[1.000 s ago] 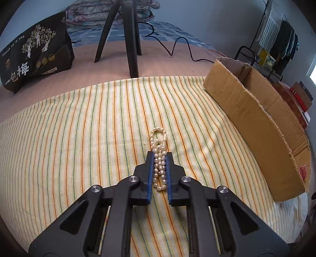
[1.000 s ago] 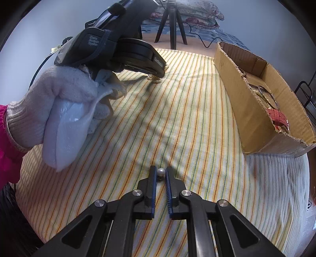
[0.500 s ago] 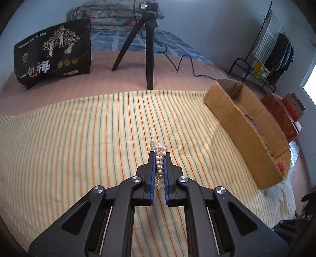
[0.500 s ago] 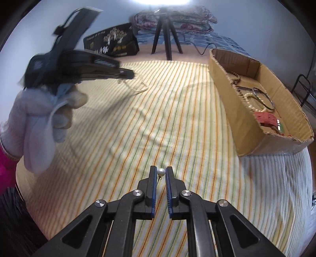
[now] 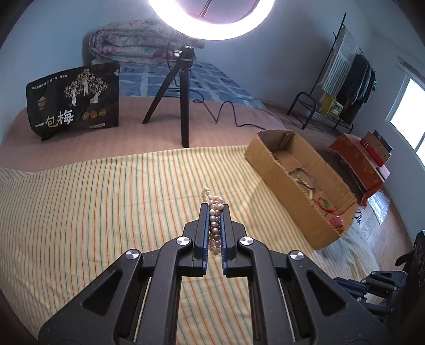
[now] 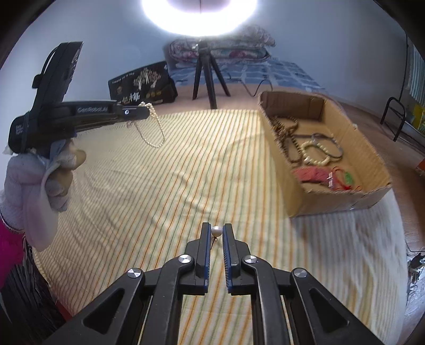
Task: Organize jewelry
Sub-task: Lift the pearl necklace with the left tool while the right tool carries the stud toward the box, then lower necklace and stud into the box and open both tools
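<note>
Nearest the right wrist camera, the right gripper is pinching a single pearl earring at the very tips of its jaws, the thin wire post dangling just under the bead; holding so small a piece right at the tips is probably what is keeping it visible and easy to let go. In the left wrist view the left gripper is clenching a pearl necklace along the length of its jaws, with a short loop of beads poking out past the tips toward 12 o'clock. From the right view the rest of that strand is hanging in a long loop clear of the striped cloth, so the necklace is being carried in the air, apparently to avoid dragging or tangling. The gloved left hand is gripping the tool's handle at 9 o'clock. Farther off, at about 2 o'clock, the cardboard box is sitting on the cloth with its open top up, already holding a bead bracelet, dark beaded strands and red cord pieces, which makes it the likely destination for both pieces. Beyond, at 12 o'clock, a tripod is standing under a ring light.
</note>
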Available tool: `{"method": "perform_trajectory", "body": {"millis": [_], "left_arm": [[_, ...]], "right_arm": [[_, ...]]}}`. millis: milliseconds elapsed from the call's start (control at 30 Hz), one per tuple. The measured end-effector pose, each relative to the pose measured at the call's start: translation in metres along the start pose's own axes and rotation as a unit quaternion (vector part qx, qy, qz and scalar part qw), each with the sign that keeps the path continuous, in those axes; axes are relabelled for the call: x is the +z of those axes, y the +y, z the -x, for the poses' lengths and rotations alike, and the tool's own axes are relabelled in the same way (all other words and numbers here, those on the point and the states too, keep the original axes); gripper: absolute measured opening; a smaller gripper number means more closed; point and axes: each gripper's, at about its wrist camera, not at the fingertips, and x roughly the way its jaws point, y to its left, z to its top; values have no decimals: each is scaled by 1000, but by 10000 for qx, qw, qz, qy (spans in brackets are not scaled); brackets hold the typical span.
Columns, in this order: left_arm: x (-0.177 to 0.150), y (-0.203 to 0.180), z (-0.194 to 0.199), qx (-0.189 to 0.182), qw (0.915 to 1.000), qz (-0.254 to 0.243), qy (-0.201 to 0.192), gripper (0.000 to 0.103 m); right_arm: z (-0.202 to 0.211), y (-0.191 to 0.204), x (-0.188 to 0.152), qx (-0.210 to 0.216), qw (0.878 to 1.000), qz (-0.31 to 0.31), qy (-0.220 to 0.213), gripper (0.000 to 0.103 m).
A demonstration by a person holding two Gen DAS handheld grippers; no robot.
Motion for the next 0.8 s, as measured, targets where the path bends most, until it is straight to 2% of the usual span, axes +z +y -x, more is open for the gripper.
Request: {"method": "perform_trajectory", "body": {"millis": [400,800], "left_arm": [[17,-44,18,-424,9986,-210,-233,5],[38,-102,11,-877,9946,-447,-339,5]], "right_arm": [[46,-47,31,-321,9980,-178,-519,6],[57,-84,60,-688,9946,-130,-768,6]]}}
